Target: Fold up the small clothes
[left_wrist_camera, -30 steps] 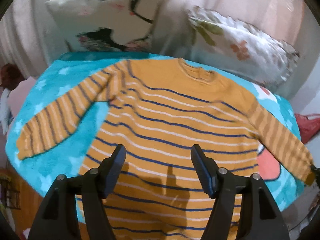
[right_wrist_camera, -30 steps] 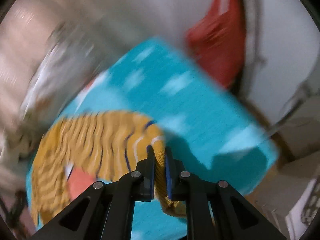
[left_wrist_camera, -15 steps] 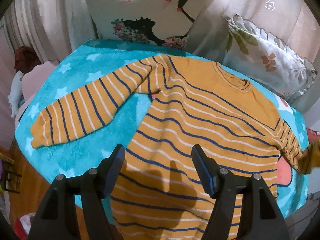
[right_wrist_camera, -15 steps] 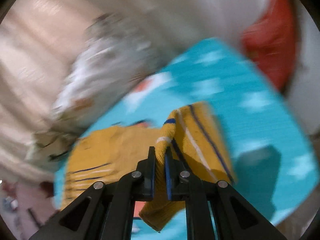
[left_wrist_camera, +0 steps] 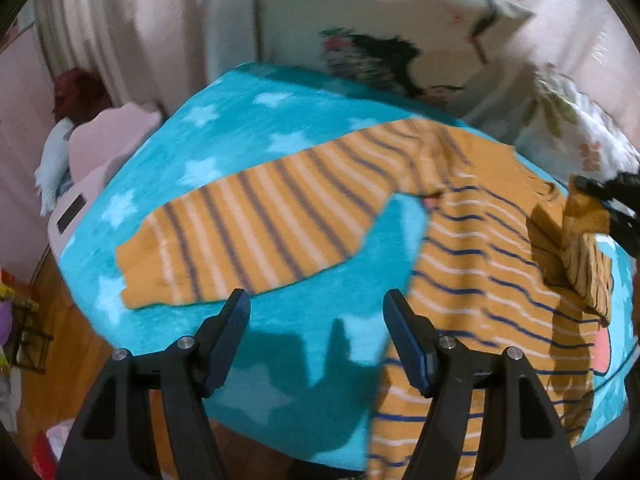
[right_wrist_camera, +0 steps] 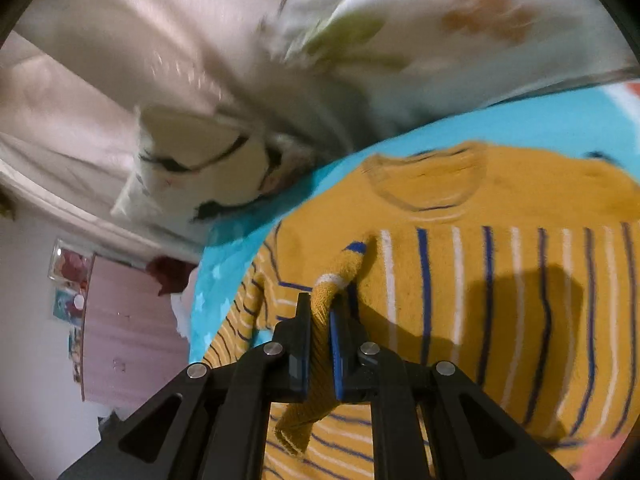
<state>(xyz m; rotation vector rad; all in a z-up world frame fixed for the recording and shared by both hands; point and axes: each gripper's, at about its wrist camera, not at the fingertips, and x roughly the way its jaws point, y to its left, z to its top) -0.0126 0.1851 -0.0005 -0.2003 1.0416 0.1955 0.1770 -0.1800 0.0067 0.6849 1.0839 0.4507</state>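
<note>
sweater (right_wrist_camera: 500,280): soft, floppy, light | right gripper (right_wrist_camera: 320,320): jaws pinch sleeve cuff (right_wrist_camera: 340,280) | left gripper (left_wrist_camera: 316,316): jaws wide, empty, other sleeve (left_wrist_camera: 248,236) just ahead, grab its end

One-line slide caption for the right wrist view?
Right gripper pinches the sweater's sleeve cuff above its striped body.

Black angular fingers (left_wrist_camera: 236,332) with blue pads, silver screws.
</note>
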